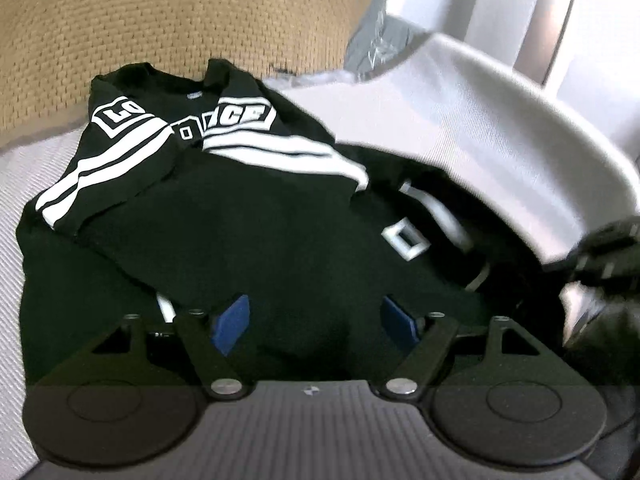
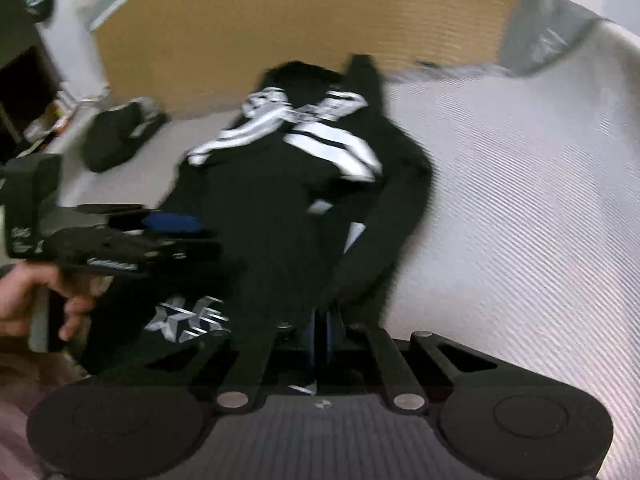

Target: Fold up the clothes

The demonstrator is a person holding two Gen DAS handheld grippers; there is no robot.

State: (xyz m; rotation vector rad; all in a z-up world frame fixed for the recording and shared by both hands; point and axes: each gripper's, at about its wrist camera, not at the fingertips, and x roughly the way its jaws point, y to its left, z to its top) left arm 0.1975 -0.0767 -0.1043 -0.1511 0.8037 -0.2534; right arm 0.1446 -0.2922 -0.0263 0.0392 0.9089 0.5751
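A black shirt [image 1: 240,220] with white stripes and block lettering lies crumpled on the pale ribbed bed cover [image 1: 24,184]. My left gripper [image 1: 316,322] hovers over its near edge, open, with both blue pads clear of the cloth. In the right wrist view the shirt [image 2: 280,200] stretches away from my right gripper [image 2: 320,336], whose blue pads are pressed together on the black fabric at the shirt's near end. A hand [image 2: 24,304] holds the left gripper [image 2: 180,228] at the left. The right gripper [image 1: 608,256] shows blurred at the left wrist view's right edge.
A tan woven panel [image 1: 160,20] stands behind the bed. A dark bundle [image 2: 116,140] lies at the bed's far left, and dark cloth with a white star print [image 2: 188,320] is near the hand. A grey plastic bag [image 1: 380,40] sits at the far corner. Bare bed cover [image 2: 520,200] spreads right.
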